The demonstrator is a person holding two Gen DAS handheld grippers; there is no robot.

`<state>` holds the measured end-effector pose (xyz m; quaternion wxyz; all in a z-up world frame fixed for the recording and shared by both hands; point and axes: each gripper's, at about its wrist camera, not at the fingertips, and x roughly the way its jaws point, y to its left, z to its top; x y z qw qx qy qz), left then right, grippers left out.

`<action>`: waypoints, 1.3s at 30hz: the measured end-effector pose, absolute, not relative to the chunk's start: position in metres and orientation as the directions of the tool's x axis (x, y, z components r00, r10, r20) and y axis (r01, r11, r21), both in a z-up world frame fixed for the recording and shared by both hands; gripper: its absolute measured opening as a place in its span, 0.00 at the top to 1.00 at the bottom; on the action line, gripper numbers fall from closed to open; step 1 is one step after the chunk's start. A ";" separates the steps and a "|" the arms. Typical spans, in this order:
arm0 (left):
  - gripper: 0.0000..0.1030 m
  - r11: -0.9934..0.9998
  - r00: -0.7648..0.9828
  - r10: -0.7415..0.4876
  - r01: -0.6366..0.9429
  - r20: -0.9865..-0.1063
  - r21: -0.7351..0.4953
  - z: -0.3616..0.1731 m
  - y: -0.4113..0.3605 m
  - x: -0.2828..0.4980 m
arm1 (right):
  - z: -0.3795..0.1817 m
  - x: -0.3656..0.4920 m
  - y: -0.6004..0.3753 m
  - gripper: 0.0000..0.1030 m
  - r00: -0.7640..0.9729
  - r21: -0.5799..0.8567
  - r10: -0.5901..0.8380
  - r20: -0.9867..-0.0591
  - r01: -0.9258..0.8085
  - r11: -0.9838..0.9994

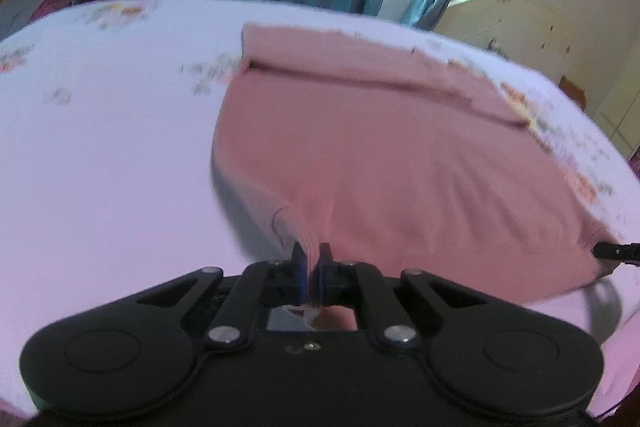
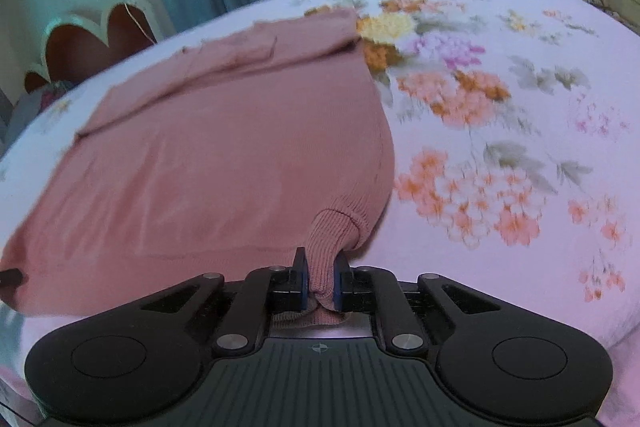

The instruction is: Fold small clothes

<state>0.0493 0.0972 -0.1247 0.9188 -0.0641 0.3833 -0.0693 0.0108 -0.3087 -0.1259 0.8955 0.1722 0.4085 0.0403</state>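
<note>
1. Just ahead of the left gripper (image 1: 311,255), a pink knit garment (image 1: 384,163) lies on the floral bed sheet (image 1: 100,147); its jaws are pinched tight on the near hem.
2. Over on the right gripper (image 2: 320,263), the jaws are clamped on a ribbed cuff (image 2: 332,231) at the garment's near corner.
3. Beyond both grippers, the garment's far part is folded over itself.
4. Right of the right gripper, printed flowers (image 2: 472,95) cover the sheet.

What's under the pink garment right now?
The pink garment lies on the floral bedsheet, near edge lifted by both grippers. Anything beneath its spread middle is covered and cannot be seen.
</note>
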 end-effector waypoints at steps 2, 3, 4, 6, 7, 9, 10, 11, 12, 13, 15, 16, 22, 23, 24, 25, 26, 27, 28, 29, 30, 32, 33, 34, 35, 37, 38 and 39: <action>0.95 0.979 0.720 -0.186 0.081 -0.669 -0.185 -0.114 0.097 0.058 | -0.114 0.018 -0.309 0.90 0.689 0.344 0.216 -0.692 0.051 0.937; 0.95 0.978 0.736 -0.188 0.082 -0.650 -0.190 -0.106 0.097 0.065 | -0.107 0.023 -0.309 0.90 0.704 0.347 0.219 -0.675 0.041 0.937; 0.95 0.978 0.748 -0.188 0.083 -0.636 -0.192 -0.101 0.096 0.071 | -0.101 0.028 -0.309 0.90 0.716 0.347 0.220 -0.663 0.033 0.937; 0.96 0.977 0.777 -0.188 0.084 -0.601 -0.198 -0.090 0.096 0.087 | -0.091 0.043 -0.310 0.90 0.740 0.344 0.221 -0.635 0.014 0.939; 0.96 0.977 0.791 -0.185 0.082 -0.583 -0.199 -0.084 0.095 0.096 | -0.086 0.052 -0.310 0.90 0.753 0.344 0.221 -0.620 0.008 0.939; 0.96 0.977 0.811 -0.178 0.079 -0.557 -0.197 -0.076 0.094 0.116 | -0.078 0.074 -0.312 0.90 0.774 0.349 0.221 -0.593 -0.001 0.937; 0.96 0.977 0.819 -0.175 0.075 -0.547 -0.200 -0.073 0.095 0.128 | -0.074 0.087 -0.314 0.90 0.783 0.354 0.222 -0.582 -0.002 0.935; 0.96 0.977 0.824 -0.173 0.071 -0.540 -0.203 -0.069 0.093 0.139 | -0.071 0.101 -0.317 0.90 0.790 0.361 0.223 -0.571 -0.002 0.933; 0.96 0.976 0.831 -0.167 0.064 -0.530 -0.208 -0.066 0.091 0.154 | -0.068 0.117 -0.319 0.90 0.798 0.368 0.223 -0.560 -0.002 0.930; 0.96 0.976 0.838 -0.161 0.057 -0.522 -0.210 -0.063 0.088 0.166 | -0.066 0.131 -0.320 0.90 0.805 0.369 0.220 -0.551 -0.001 0.929; 0.96 0.976 0.848 -0.148 0.043 -0.509 -0.212 -0.058 0.083 0.193 | -0.064 0.162 -0.325 0.90 0.817 0.378 0.213 -0.535 0.007 0.926; 0.96 0.978 0.851 -0.142 0.039 -0.506 -0.207 -0.056 0.081 0.206 | -0.065 0.179 -0.327 0.90 0.820 0.390 0.215 -0.530 0.010 0.921; 0.96 0.982 0.853 -0.099 0.000 -0.512 -0.189 -0.059 0.068 0.289 | -0.078 0.278 -0.336 0.90 0.815 0.424 0.215 -0.538 0.041 0.905; 0.96 0.983 0.851 -0.088 -0.011 -0.518 -0.184 -0.062 0.067 0.302 | -0.083 0.295 -0.338 0.90 0.810 0.437 0.215 -0.546 0.055 0.898; 0.96 0.983 0.846 -0.076 -0.024 -0.527 -0.181 -0.065 0.066 0.315 | -0.088 0.310 -0.341 0.90 0.800 0.446 0.216 -0.559 0.070 0.892; 0.96 0.983 0.838 -0.065 -0.039 -0.542 -0.177 -0.070 0.064 0.331 | -0.094 0.323 -0.343 0.90 0.792 0.451 0.217 -0.571 0.082 0.889; 0.96 0.984 0.827 -0.058 -0.047 -0.559 -0.172 -0.075 0.063 0.343 | -0.100 0.335 -0.344 0.90 0.782 0.456 0.217 -0.585 0.096 0.885; 0.96 0.985 0.819 -0.048 -0.056 -0.571 -0.164 -0.081 0.062 0.351 | -0.107 0.346 -0.345 0.90 0.770 0.460 0.219 -0.599 0.108 0.881; 0.96 0.986 0.809 -0.033 -0.069 -0.586 -0.151 -0.088 0.061 0.362 | -0.115 0.356 -0.345 0.90 0.753 0.462 0.227 -0.618 0.114 0.879; 0.96 0.988 0.798 -0.027 -0.072 -0.602 -0.139 -0.093 0.059 0.370 | -0.122 0.365 -0.345 0.90 0.738 0.464 0.233 -0.634 0.122 0.877; 0.95 0.990 0.780 -0.014 -0.079 -0.625 -0.121 -0.101 0.058 0.379 | -0.129 0.374 -0.345 0.90 0.723 0.460 0.231 -0.651 0.134 0.878; 0.94 0.992 0.760 0.008 -0.089 -0.650 -0.092 -0.113 0.057 0.389 | -0.141 0.384 -0.347 0.89 0.703 0.452 0.227 -0.674 0.150 0.879; 0.88 0.993 0.750 0.021 -0.092 -0.661 -0.073 -0.118 0.056 0.392 | -0.144 0.388 -0.349 0.88 0.696 0.457 0.233 -0.679 0.152 0.876; 0.83 0.994 0.748 0.031 -0.090 -0.664 -0.055 -0.120 0.057 0.393 | -0.146 0.389 -0.350 0.77 0.696 0.458 0.232 -0.679 0.155 0.875; 0.80 0.995 0.749 0.036 -0.090 -0.662 -0.048 -0.121 0.059 0.394 | -0.145 0.389 -0.353 0.60 0.706 0.452 0.223 -0.673 0.154 0.878; 0.66 0.995 0.760 0.027 -0.084 -0.649 -0.057 -0.117 0.065 0.392 | -0.141 0.389 -0.358 0.47 0.732 0.450 0.220 -0.645 0.131 0.883; 0.59 0.994 0.766 0.018 -0.081 -0.643 -0.069 -0.114 0.069 0.390 | -0.140 0.389 -0.361 0.47 0.739 0.453 0.226 -0.635 0.119 0.883; 0.47 0.993 0.776 0.013 -0.083 -0.631 -0.082 -0.110 0.075 0.386 | -0.139 0.389 -0.366 0.47 0.745 0.462 0.238 -0.623 0.104 0.881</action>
